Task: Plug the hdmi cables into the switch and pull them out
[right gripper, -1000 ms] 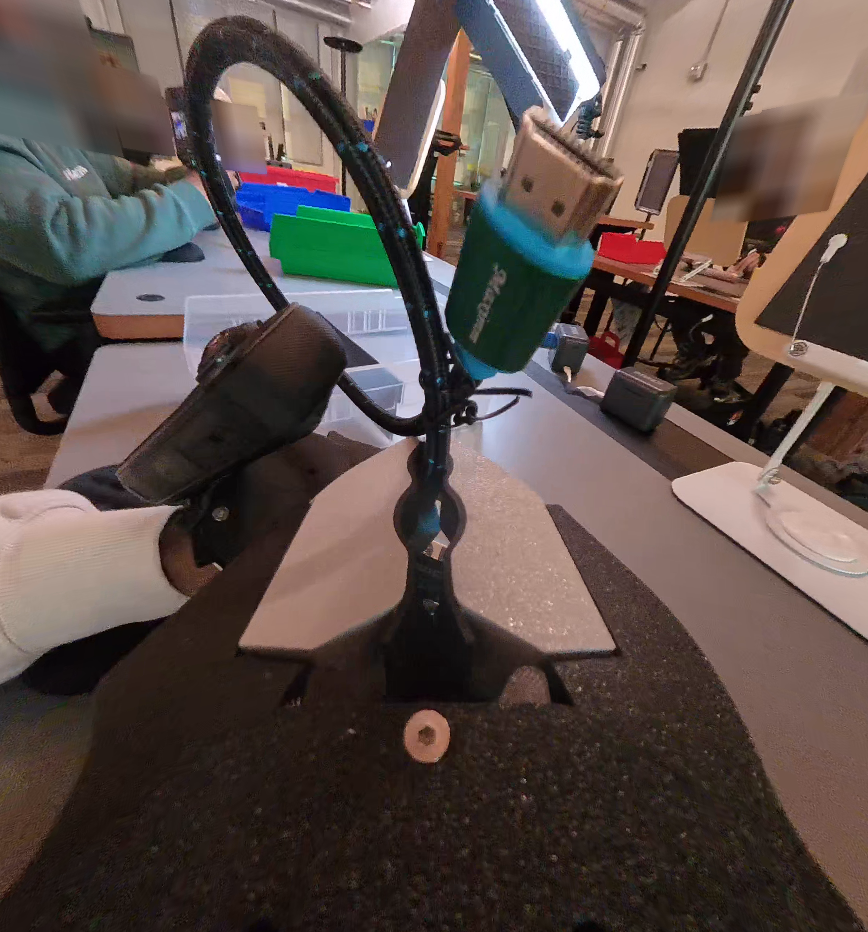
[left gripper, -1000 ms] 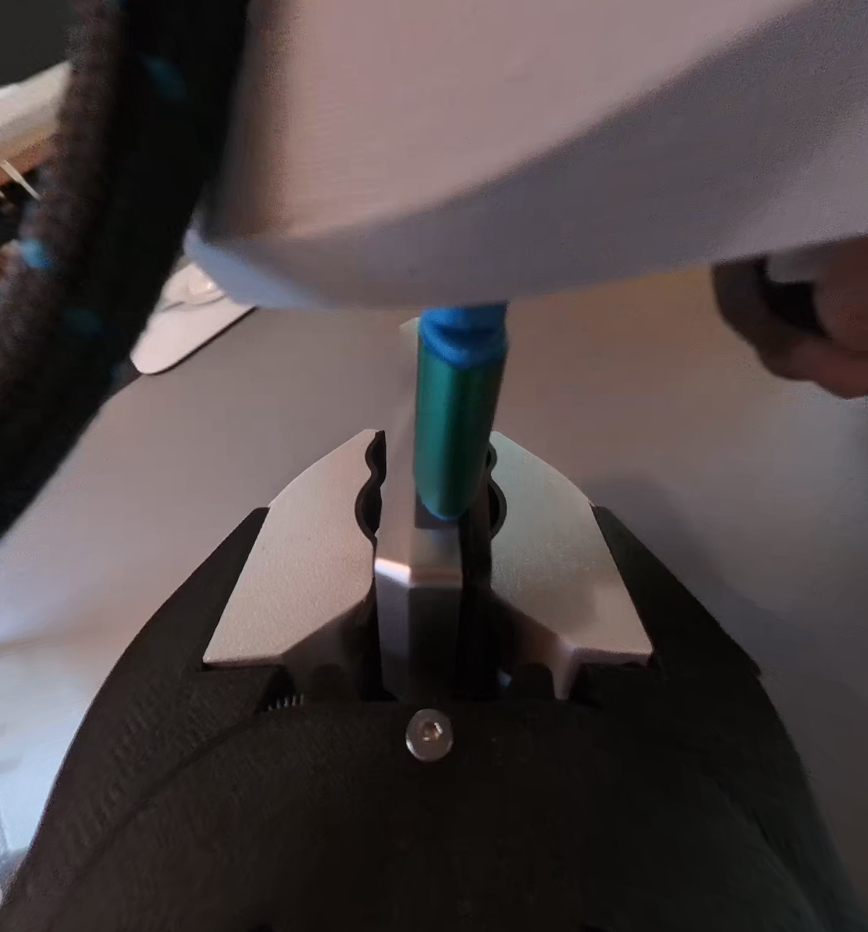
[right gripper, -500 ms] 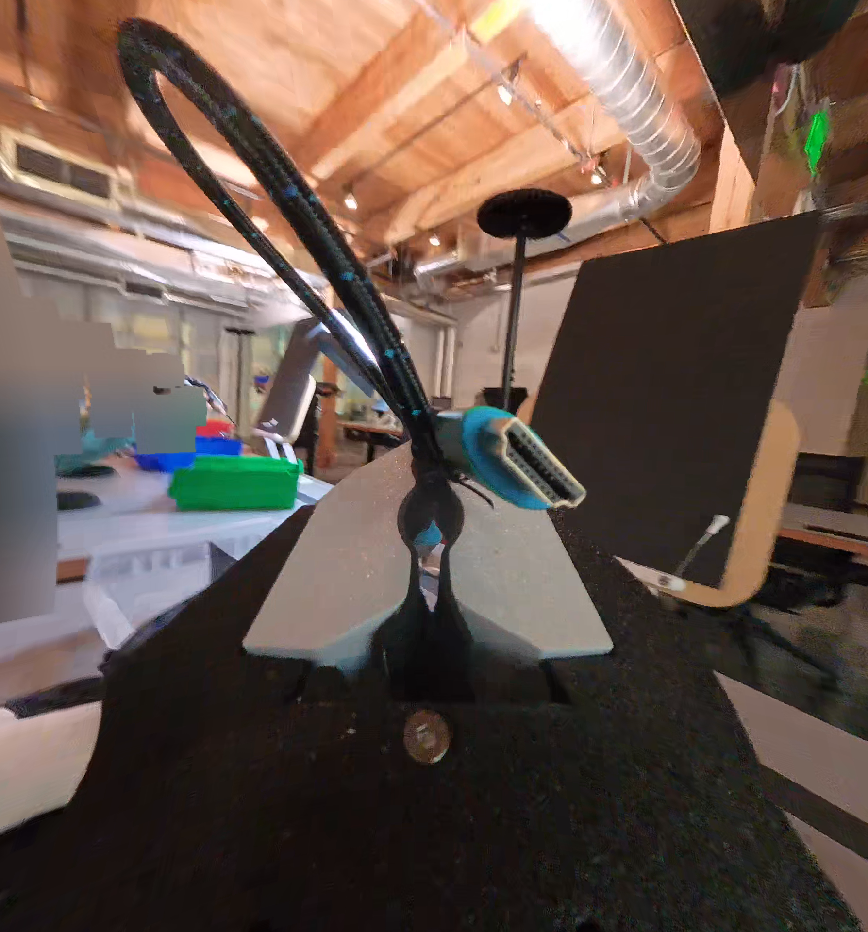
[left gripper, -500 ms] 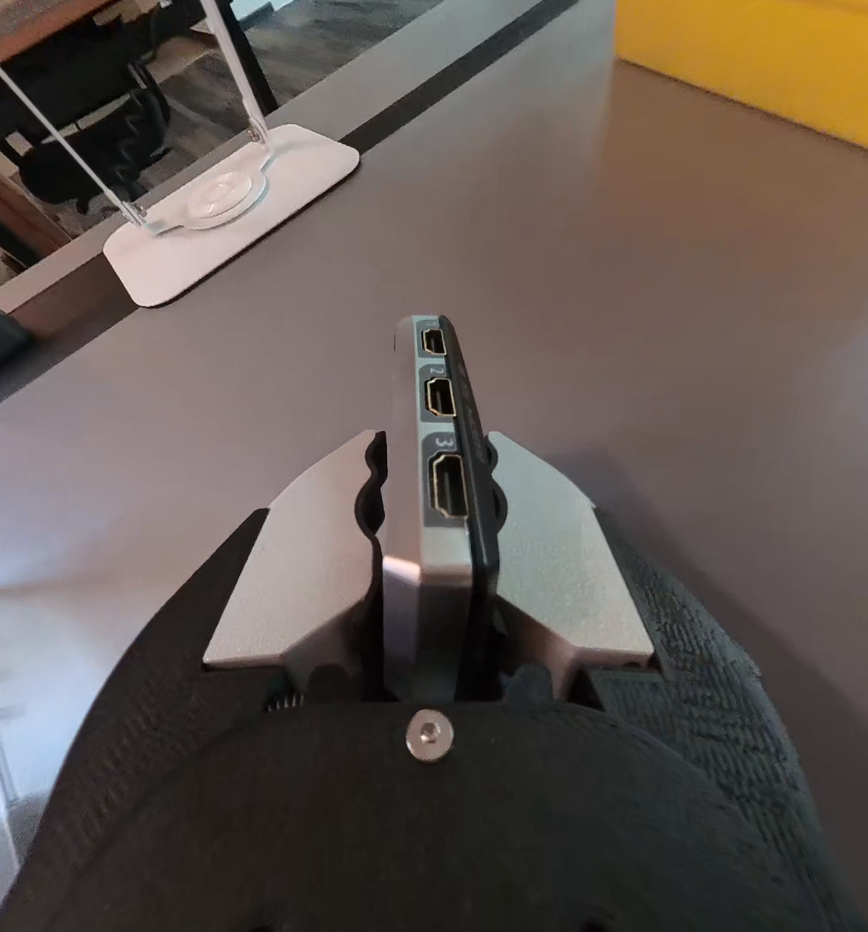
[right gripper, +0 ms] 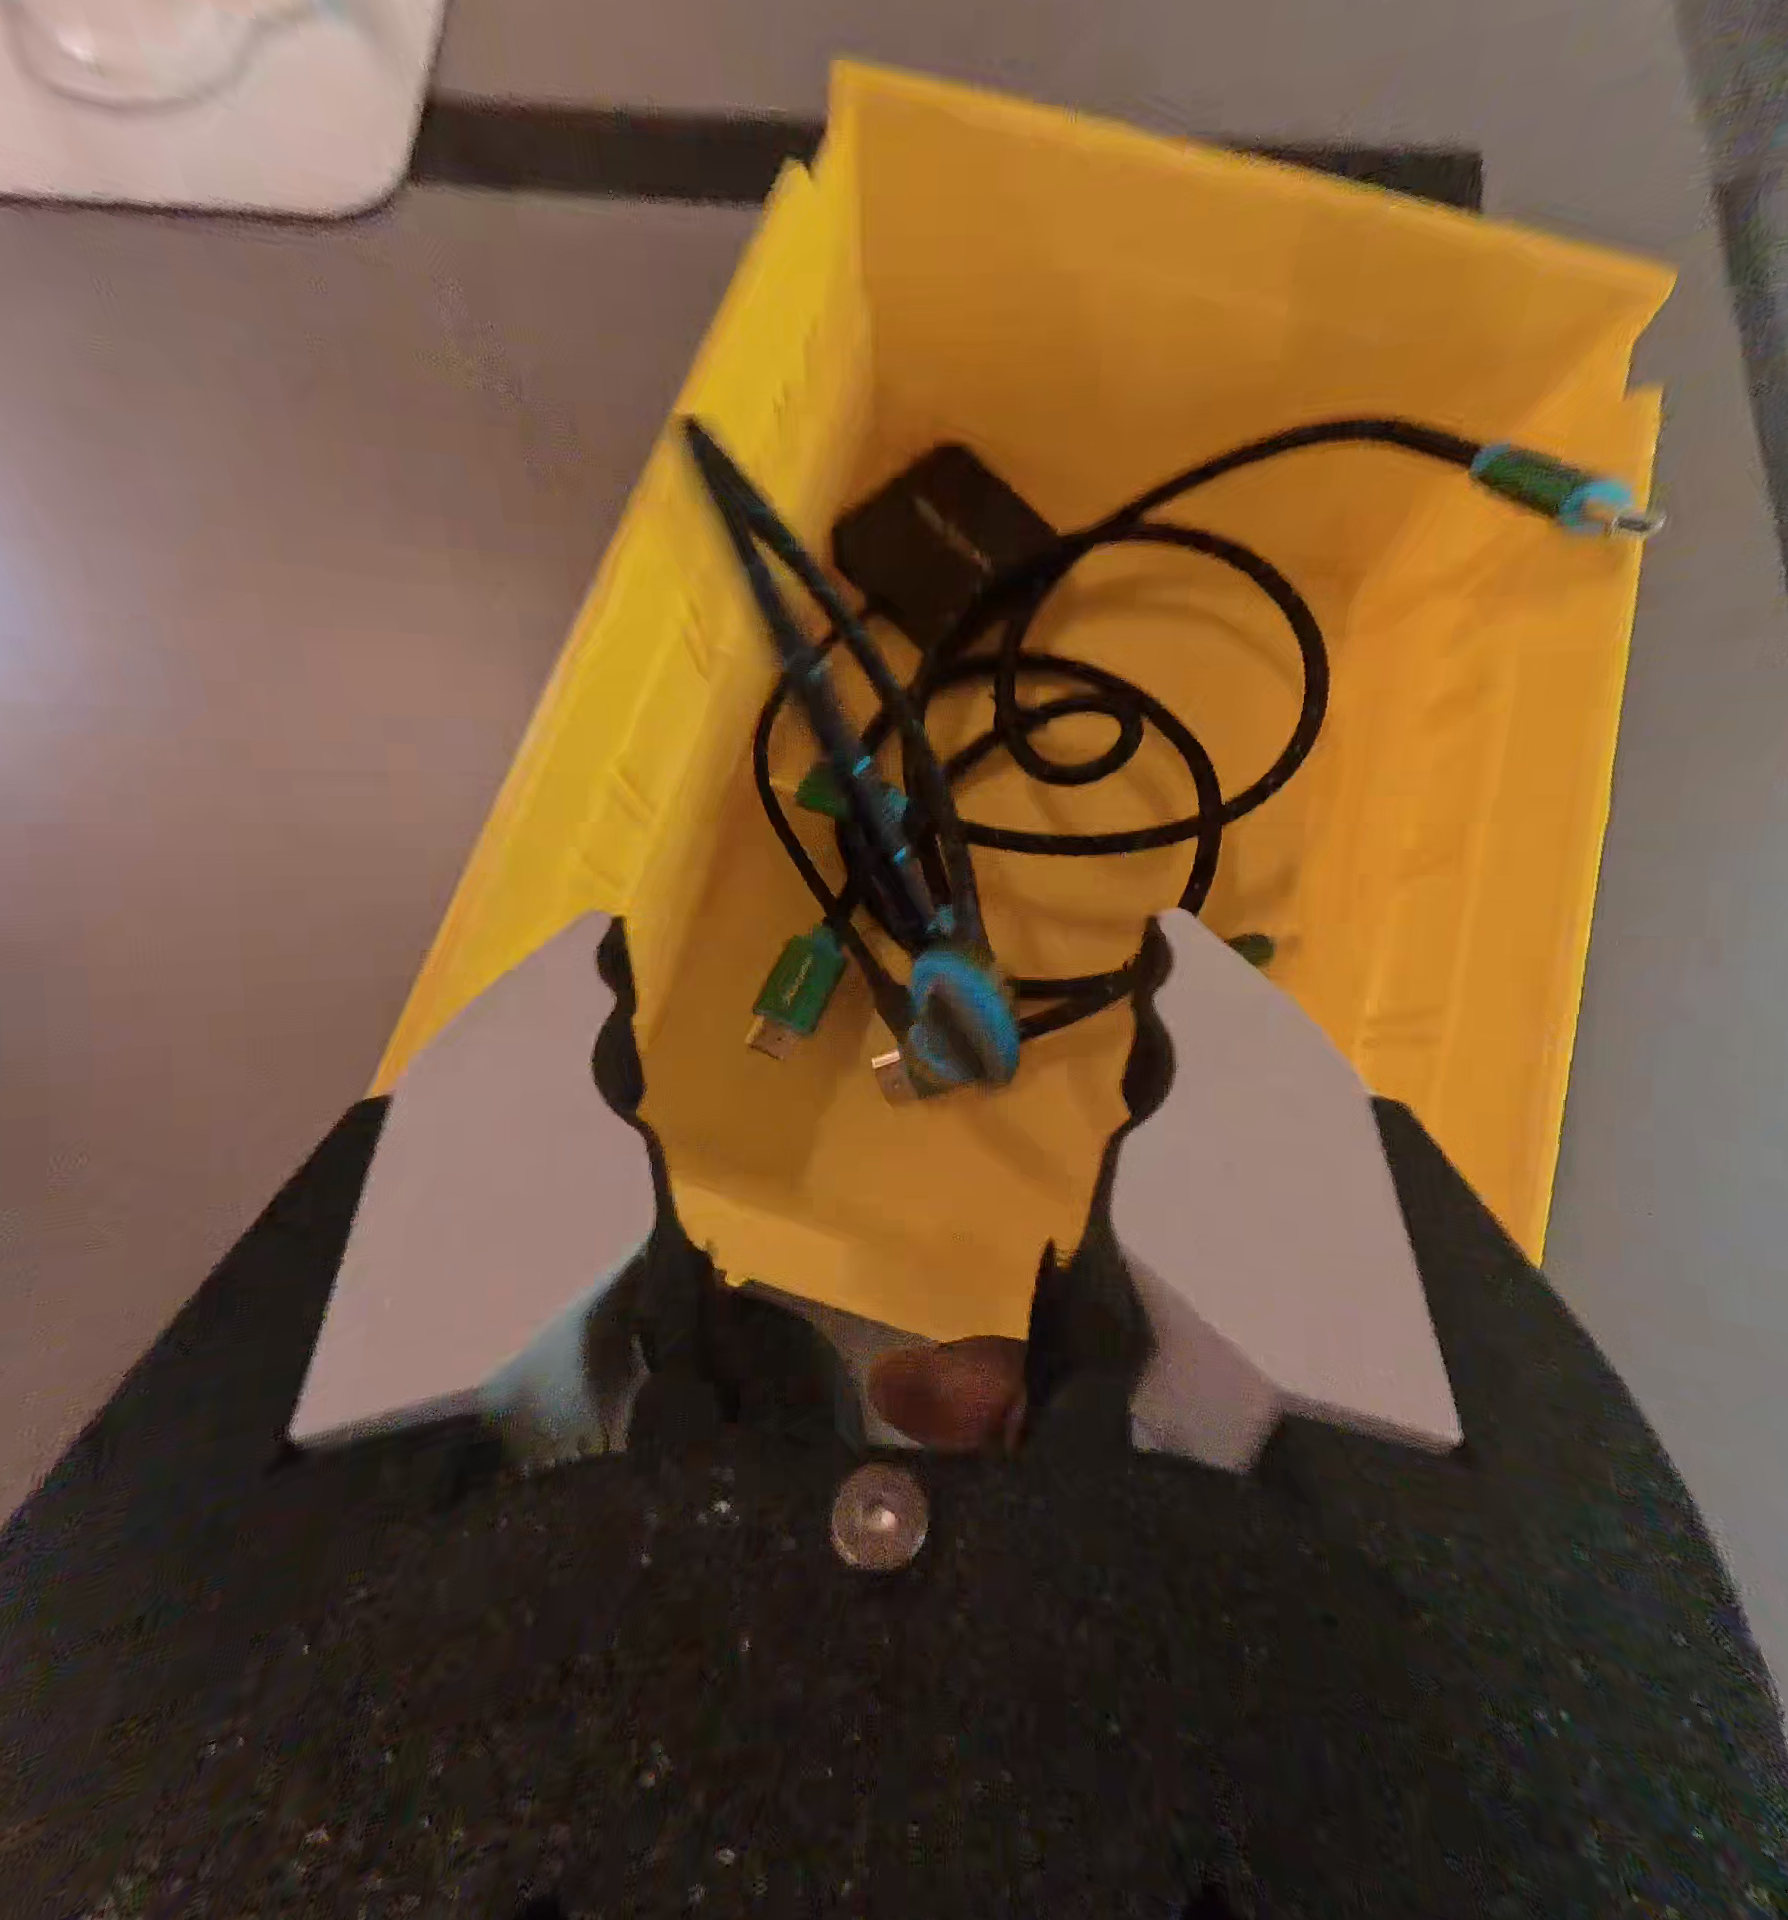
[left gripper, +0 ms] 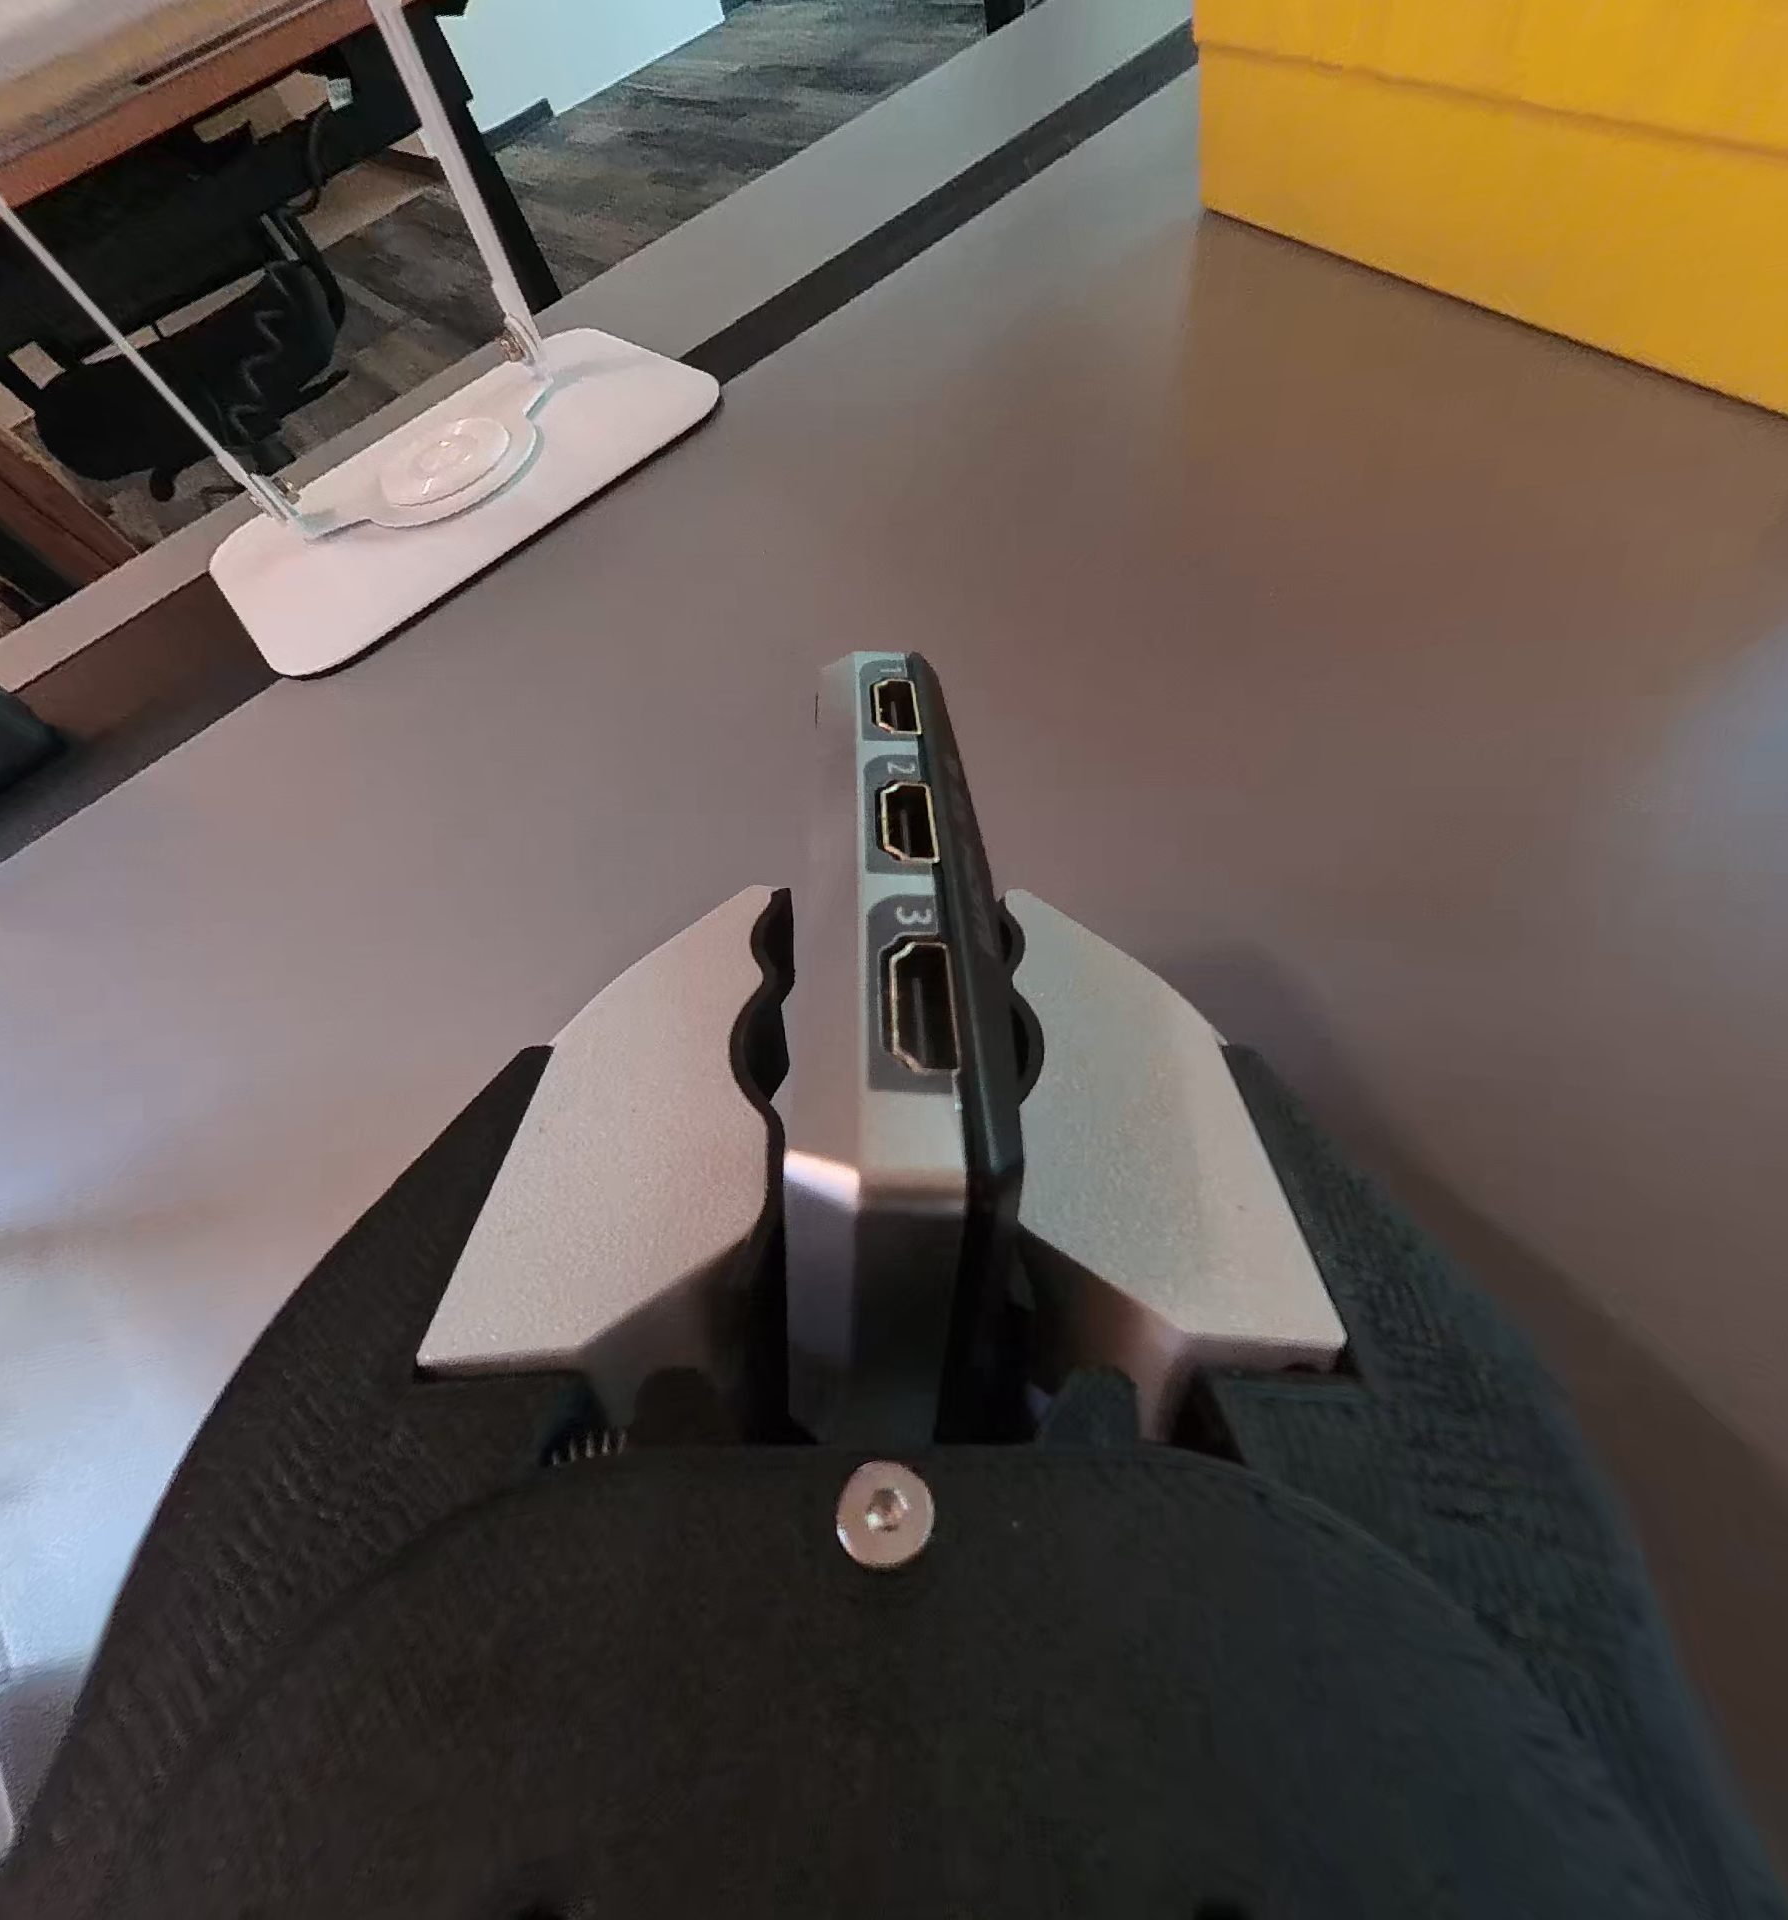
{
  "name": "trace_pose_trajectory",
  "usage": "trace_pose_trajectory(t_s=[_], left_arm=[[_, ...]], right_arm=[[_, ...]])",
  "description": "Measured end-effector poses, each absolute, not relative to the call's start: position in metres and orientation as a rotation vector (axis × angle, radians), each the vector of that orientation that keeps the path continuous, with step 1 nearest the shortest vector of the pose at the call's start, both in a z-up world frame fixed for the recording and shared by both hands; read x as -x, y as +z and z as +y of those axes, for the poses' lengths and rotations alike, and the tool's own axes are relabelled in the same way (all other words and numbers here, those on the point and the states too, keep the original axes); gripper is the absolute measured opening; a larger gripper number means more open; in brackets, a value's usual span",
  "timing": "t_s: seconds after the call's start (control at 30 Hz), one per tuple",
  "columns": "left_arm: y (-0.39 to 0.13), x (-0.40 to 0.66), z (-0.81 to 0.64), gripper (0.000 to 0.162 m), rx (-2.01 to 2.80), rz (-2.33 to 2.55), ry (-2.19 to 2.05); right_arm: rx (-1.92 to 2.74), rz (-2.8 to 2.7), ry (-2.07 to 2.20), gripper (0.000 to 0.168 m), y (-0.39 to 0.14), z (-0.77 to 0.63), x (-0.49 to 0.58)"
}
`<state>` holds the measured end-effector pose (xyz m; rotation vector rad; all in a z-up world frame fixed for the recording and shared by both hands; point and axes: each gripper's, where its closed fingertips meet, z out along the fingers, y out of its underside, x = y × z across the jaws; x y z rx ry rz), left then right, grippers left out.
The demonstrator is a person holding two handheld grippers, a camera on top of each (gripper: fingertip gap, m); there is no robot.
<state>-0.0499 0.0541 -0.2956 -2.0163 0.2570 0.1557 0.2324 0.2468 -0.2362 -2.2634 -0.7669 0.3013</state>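
Broadly, a dull grey-brown tabletop carries everything. On it sits a deep yellow plastic bin, open at the top, seen from above in the right wrist view; in the left wrist view the same yellow bin stands at the far right, well apart from the switch.

Inside the bin lies a tangle of black braided hdmi cables with green-and-blue plug ends, one plug resting up against the right wall and another near the front. A small black box lies among them toward the back.

Near the table's far edge stands a flat white stand base.

Over the bin, the right gripper has its fingers spread wide, holding nothing.

Between the closed fingers of the left gripper, the slim grey metal switch is clamped on edge, its three ports facing up and unoccupied.
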Motion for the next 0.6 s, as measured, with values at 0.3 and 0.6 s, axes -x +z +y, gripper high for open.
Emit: trace_pose_trajectory(t_s=[0.3,0.6], left_arm=[[-0.245,0.062,0.051,0.037,1.726,0.031,-0.028],[-0.169,0.083,0.015,0.037,1.185,-0.176,-0.425]], right_arm=[[1.427,-0.825,0.473,0.080,-0.101,0.189,-0.144],[1.149,-1.879,1.123,0.108,-0.237,0.008,0.029]])
